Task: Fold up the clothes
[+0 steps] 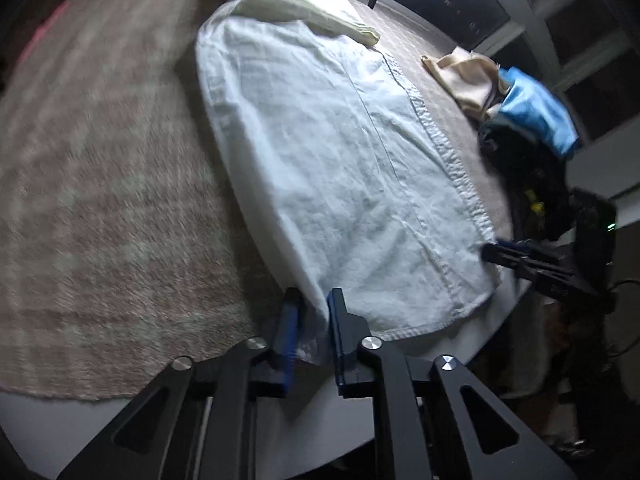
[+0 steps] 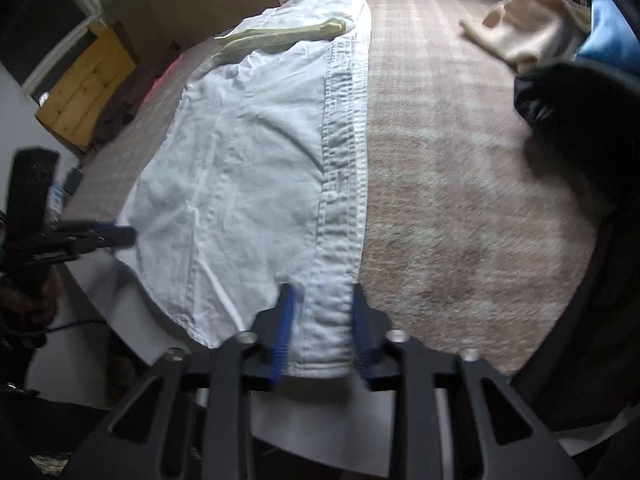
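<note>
**White shirt pinned at both near corners**

Left wrist view. Blue-padded left gripper [image 1: 312,320] lowest in frame, jaws narrowed onto the near left corner of the white shirt [image 1: 320,152]; a fold of cloth bunched between the pads, so gripped, though motion blur softens the contact. Shirt spread flat, running away up the frame over a pinkish plaid blanket [image 1: 100,180]. Cream sleeve [image 1: 312,12] folded across the far end; collar end cut off at the top edge. Right gripper [image 1: 520,258] at the shirt's near right hem corner, seen side-on and dark; opening impossible to judge here. Beyond it, a heap on the right: cream cloth [image 1: 468,80], blue cloth [image 1: 536,112], dark garment [image 1: 520,168], its lower part lost in shadow. Bright lamp glare clipped at the top.

Right wrist view. Right gripper [image 2: 322,320] nearest, jaws partly open, the button placket [image 2: 344,140] and hem lying between the pads; pads touching the cloth at both sides, firm pinch not certain. Shirt lying left of centre, blanket [image 2: 460,200] bare to the right. Left gripper [image 2: 108,236] at the shirt's left edge, blurred. Dark garment [image 2: 580,120] blocking the right side, partly hiding the cream cloth [image 2: 520,36] and blue cloth [image 2: 612,40]. Wooden crate [image 2: 84,92] off to the left, beyond the blanket.
</note>
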Demonstrator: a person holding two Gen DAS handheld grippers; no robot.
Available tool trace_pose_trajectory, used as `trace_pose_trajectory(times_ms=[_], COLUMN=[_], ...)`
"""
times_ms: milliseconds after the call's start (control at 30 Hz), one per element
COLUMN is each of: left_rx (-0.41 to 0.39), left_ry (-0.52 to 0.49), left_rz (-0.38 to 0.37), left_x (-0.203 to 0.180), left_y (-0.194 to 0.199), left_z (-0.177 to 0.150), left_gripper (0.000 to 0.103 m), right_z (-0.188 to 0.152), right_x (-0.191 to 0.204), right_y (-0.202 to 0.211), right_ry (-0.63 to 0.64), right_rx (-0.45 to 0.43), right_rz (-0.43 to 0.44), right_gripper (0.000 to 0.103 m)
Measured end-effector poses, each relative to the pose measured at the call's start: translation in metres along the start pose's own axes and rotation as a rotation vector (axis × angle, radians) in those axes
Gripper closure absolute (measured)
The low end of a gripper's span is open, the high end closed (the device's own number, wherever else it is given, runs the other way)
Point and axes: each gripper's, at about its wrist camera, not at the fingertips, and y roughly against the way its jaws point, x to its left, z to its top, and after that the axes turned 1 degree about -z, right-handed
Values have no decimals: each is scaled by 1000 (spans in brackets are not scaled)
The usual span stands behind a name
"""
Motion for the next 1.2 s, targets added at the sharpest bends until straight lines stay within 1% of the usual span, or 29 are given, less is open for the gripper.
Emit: trace_pose_trajectory(times_ms=[33, 67, 133, 200, 267, 400, 500, 533, 633, 700, 733, 767, 800, 833, 900, 933, 967, 1000, 1033, 1067, 1100, 1133, 1167, 1200], left_rx=[2, 3, 4, 8, 9, 2, -25, -41, -70, -84, -76, -67, -64, -61, -20, 1, 5, 8, 1, -6, -14, -21, -31, -42], left_ry=[3, 5, 10, 27, 36, 52, 39, 43, 9, 2, 27, 53, 76, 98, 103, 104, 95, 85, 82, 80, 77, 75, 64, 53], left_rz=[-16, -33, -69, -122, -155, -192, -203, -202, -158, -127, -134, -143, -113, -80, -20, 11, 5, -3, -2, 0, 3, 5, 25, 46], left_x=[1, 2, 5, 10, 12, 16, 16, 16, 15, 18, 24, 30, 36, 41, 49, 53, 52, 51, 51, 50, 50, 49, 49, 48], left_y=[-1, 0, 2, 7, 14, 32, 44, 49, 52, 47, 39, 31, 21, 10, -5, -13, -14, -15, -11, -6, -2, 3, 10, 17], left_z=[0, 1, 1, 4, 7, 25, 48, 61, 101, 133, 148, 163, 178, 193, 207, 213, 212, 210, 205, 201, 196, 192, 187, 181], left_gripper=[93, 95, 98, 99, 99, 100, 100, 100, 100, 100, 99, 99, 98, 96, 96, 96, 95, 88, 81, 77, 74, 73, 72, 68], right_z=[0, 0, 0, 0, 1, 9, 32, 45, 82, 118, 140, 157, 175, 187, 211, 207, 204, 200, 187, 178, 165, 149, 137, 126], right_x=[-3, -8, -17, -24, -29, -38, -45, -47, -54, -55, -57, -61, -65, -68, -72, -70, -67, -64, -59, -52, -43, -38, -37, -36], right_y=[-1, 0, 2, 7, 12, 22, 29, 28, 26, 17, 6, -3, -13, -17, -25, -18, -11, -4, 2, 5, 4, 1, -3, -7], right_ry=[-28, -63, -133, -204, -268, -368, -402, -405, -415, -386, -380, -363, -345, -322, -275, -248, -221, -194, -174, -153, -136, -132, -137, -142], right_rx=[9, 11, 6, -7, -34, -83, -124, -128, -141, -143, -130, -90, -50, -34, -2, -4, -6, -7, 2, 14, 40, 74, 97, 119], right_rz=[33, 77, 163, 245, 315, 419, 484, 498, 539, 518, 497, 457, 417, 331, 161, 179, 197, 216, 257, 278, 285, 279, 272, 265], right_gripper=[89, 94, 96, 97, 98, 98, 98, 98, 98, 98, 98, 96, 90, 86, 85, 85, 83, 76, 72, 65, 63, 63, 63, 63])
